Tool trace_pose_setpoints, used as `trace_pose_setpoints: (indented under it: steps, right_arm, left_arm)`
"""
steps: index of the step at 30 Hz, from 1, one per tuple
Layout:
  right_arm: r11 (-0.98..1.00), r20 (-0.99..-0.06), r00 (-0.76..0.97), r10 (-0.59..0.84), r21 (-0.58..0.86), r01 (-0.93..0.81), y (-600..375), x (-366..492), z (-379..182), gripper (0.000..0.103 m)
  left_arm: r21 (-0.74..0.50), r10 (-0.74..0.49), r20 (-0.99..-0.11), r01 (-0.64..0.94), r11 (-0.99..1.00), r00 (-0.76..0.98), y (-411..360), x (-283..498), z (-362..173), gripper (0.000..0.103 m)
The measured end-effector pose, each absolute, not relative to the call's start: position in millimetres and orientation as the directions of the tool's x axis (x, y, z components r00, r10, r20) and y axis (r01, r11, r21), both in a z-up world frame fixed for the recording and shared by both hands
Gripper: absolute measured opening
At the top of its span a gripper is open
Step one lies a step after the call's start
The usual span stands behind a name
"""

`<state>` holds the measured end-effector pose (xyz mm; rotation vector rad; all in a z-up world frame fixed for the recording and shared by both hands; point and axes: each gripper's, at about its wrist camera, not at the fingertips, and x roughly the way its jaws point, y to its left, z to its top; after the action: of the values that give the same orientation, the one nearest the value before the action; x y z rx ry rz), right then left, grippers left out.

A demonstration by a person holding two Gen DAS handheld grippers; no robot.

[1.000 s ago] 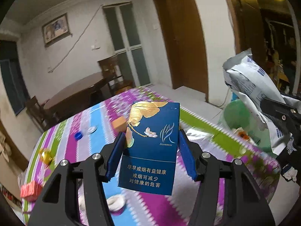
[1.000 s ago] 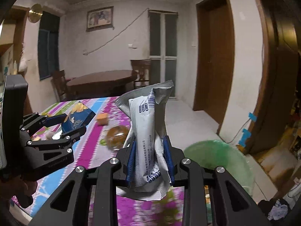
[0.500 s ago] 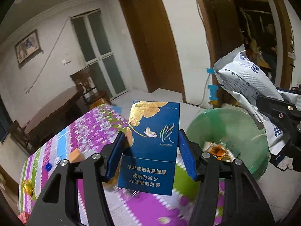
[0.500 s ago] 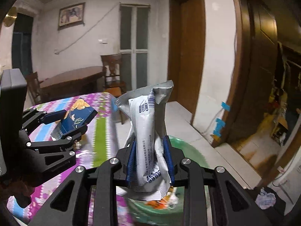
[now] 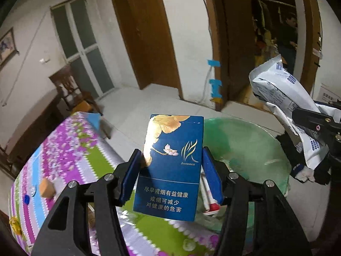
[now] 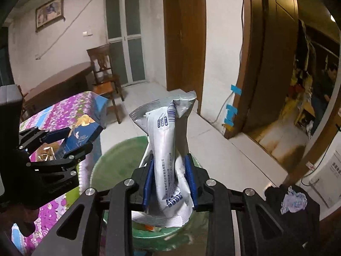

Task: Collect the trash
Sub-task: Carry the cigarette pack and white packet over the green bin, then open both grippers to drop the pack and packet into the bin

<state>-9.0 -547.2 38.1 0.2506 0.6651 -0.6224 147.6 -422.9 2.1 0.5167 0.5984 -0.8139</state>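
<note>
My left gripper point(image 5: 170, 170) is shut on a blue cigarette pack point(image 5: 172, 164) with gold flowers, held upright over the near rim of a green bin point(image 5: 245, 147). It also shows in the right wrist view point(image 6: 83, 134). My right gripper point(image 6: 170, 179) is shut on a crumpled silver-white wrapper point(image 6: 168, 149), held above the same green bin point(image 6: 115, 166). The wrapper also shows at the right of the left wrist view point(image 5: 283, 98). Some trash lies inside the bin.
A table with a purple, green and blue striped cloth point(image 5: 70, 149) stands left of the bin, with an orange block point(image 5: 47, 189), a blue cap point(image 5: 26, 198) and a gold wrapper point(image 5: 15, 228) on it. A wooden chair point(image 6: 104, 72) and doors stand behind.
Both grippers have swung right, away from the table, and now hang over the green bin. Each still holds its item.
</note>
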Motion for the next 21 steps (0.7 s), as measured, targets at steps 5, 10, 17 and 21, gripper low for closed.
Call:
trace_pose_setpoints:
  steps: [5, 10, 17, 21]
  right_arm:
    - [0.781, -0.662, 0.583, -0.472, -0.007, 0.624, -557, -2, 30, 0.029]
    - [0.777, -0.693, 0.555, -0.46, -0.013, 0.629, -549, 6, 21, 0.029]
    - [0.783, -0.737, 0.531, -0.419, 0.003, 0.622, -548, 16, 2, 0.029]
    - [0.787, -0.746, 0.537, -0.395, 0.027, 0.616, -548, 21, -3, 0.029]
  left_arm:
    - [0.173, -0.515, -0.694, 0.81, 0.56, 0.504, -435, 149, -9, 0.055]
    - [0.13, -0.523, -0.726, 0.836, 0.533, 0.447, -440, 151, -21, 0.055]
    - [0.097, -0.521, -0.751, 0.848, 0.521, 0.405, -441, 152, -29, 0.055]
    - [0.082, -0.525, -0.754, 0.85, 0.52, 0.394, -441, 154, -29, 0.055]
